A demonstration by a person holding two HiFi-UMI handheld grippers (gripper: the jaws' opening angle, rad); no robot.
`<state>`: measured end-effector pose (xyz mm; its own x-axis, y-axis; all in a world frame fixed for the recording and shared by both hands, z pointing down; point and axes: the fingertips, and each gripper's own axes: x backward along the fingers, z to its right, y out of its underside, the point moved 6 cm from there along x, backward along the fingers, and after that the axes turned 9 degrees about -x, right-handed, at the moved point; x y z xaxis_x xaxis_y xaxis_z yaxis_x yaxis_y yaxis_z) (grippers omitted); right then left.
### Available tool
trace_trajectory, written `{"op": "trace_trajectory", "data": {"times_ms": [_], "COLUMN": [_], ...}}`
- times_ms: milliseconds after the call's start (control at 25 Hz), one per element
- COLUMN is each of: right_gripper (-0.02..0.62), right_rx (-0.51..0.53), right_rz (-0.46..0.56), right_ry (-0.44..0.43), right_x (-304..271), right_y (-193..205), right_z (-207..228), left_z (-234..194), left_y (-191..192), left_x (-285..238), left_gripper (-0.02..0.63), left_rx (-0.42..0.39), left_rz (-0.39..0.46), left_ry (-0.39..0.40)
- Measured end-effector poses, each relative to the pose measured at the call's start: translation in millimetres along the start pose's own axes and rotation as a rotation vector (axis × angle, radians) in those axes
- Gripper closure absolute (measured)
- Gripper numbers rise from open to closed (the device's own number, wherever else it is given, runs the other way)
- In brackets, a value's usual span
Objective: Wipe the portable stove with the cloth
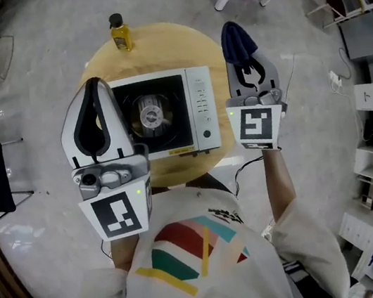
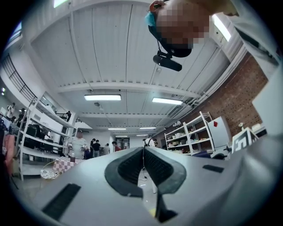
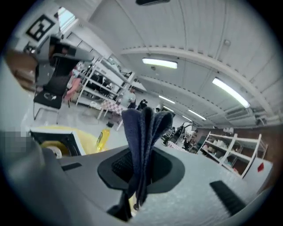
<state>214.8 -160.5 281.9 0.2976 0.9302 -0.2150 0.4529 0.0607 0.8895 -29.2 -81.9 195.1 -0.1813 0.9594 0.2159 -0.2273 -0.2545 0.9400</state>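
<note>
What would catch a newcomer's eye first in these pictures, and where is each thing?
A white portable stove sits in the middle of a round wooden table, with a yellow bottle at the far edge. To the stove's right, the right gripper pinches a dark blue cloth that sticks out past its jaws. The left gripper, shut and empty, hangs over the stove's left side.

The left gripper (image 1: 93,84) covers the stove's (image 1: 166,91) left edge; the cloth's (image 3: 141,128) lower end disappears between the right gripper's (image 3: 139,174) jaws.
</note>
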Motion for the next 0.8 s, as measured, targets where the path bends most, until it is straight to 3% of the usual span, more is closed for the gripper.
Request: {"op": "trace_trajectory", "data": {"times_ms": [200,320,520,800], "right_gripper": [0.561,0.562,0.562,0.563], "right_rx": [0.426,0.578,0.668,0.722], "right_rz": [-0.195,-0.295,-0.462,-0.581], "right_ry": [-0.109,-0.21,-0.343,-0.413], "right_x": [-34,-46,-60,-76], "right_y": [49,77,117,147], "right_z": [-27,-47,-72,-92], "left_z": [-3,-4,-6,-13], "left_y": [9,14,15,22], "left_x": [4,6,7,11], "left_gripper": [0.598,0.598,0.598,0.598], "left_rx": [-0.003,-0.001,0.007,0.009], "left_rz": [-0.017,-0.029,-0.028,-0.046], "left_ry": [-0.01,-0.006,-0.008,-0.013]}}
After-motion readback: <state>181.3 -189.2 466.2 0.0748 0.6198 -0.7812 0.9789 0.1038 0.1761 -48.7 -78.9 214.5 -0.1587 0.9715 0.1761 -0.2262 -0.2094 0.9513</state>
